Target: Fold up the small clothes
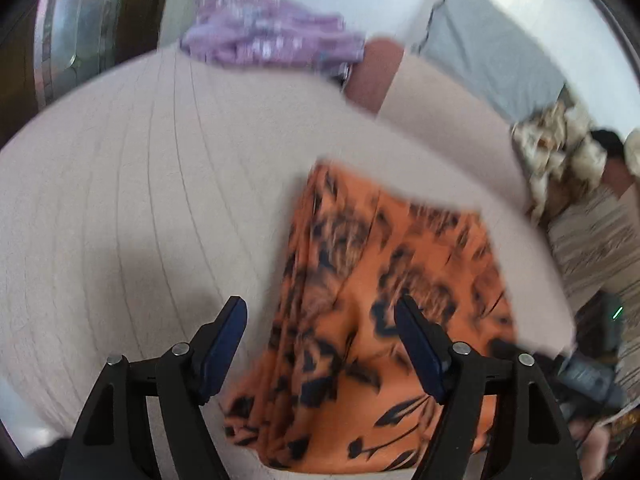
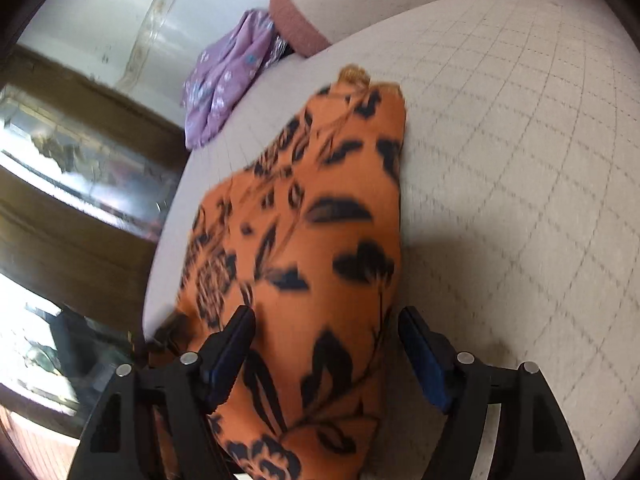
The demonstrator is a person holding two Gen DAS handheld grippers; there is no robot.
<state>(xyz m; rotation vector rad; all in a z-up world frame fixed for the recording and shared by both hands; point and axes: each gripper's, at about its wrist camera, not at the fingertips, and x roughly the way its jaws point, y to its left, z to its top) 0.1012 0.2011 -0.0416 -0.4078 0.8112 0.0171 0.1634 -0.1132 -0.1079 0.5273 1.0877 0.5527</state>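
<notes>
An orange garment with a black floral print (image 1: 372,300) lies folded into a long strip on the pale quilted bed (image 1: 132,208). In the left wrist view my left gripper (image 1: 322,314) hovers over the garment's near left edge with its jaws wide apart, and neither pad touches the cloth. In the right wrist view the same orange garment (image 2: 320,220) runs away from me along the bed (image 2: 500,140). My right gripper (image 2: 326,318) stands open over its near end, the cloth lying between and below the fingers, ungripped.
A purple flowered garment (image 1: 272,32) lies crumpled at the bed's far edge, and it shows again as the purple garment (image 2: 228,76). Beside it is a pink-brown bolster (image 2: 296,20). A grey cushion (image 1: 492,48) and a heap of patterned cloth (image 1: 560,148) lie to the right. The bed's left edge (image 2: 168,220) drops toward dark wooden furniture.
</notes>
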